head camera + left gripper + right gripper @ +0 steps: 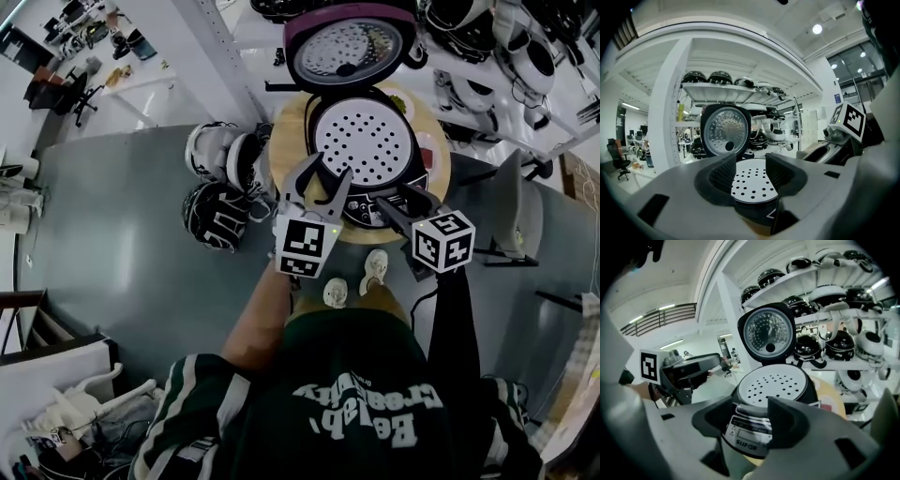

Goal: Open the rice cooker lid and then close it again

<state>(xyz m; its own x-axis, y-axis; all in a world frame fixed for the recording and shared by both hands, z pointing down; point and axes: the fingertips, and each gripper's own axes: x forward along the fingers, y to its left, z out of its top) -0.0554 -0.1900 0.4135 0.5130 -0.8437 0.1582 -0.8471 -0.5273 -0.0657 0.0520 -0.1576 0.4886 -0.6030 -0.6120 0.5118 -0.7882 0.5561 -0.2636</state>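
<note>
Wooden table [284, 150] largely under rice cooker [364, 141]

Round wooden table [284, 141], helmets [217, 214] on grey floor [122, 234] beside it, helmet-laden shelves [722, 93] behind.

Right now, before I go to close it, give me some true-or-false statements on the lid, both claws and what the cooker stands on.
1. The lid stands open. True.
2. The left claw grips the lid. False: it is open and holds nothing.
3. A perforated tray lies across the mouth of the cooker. True.
4. The cooker stands on the floor. False: it stands on a round wooden table.
5. The right claw is shut. False: its jaws stand apart with nothing in them, on the cooker's front side.
</note>
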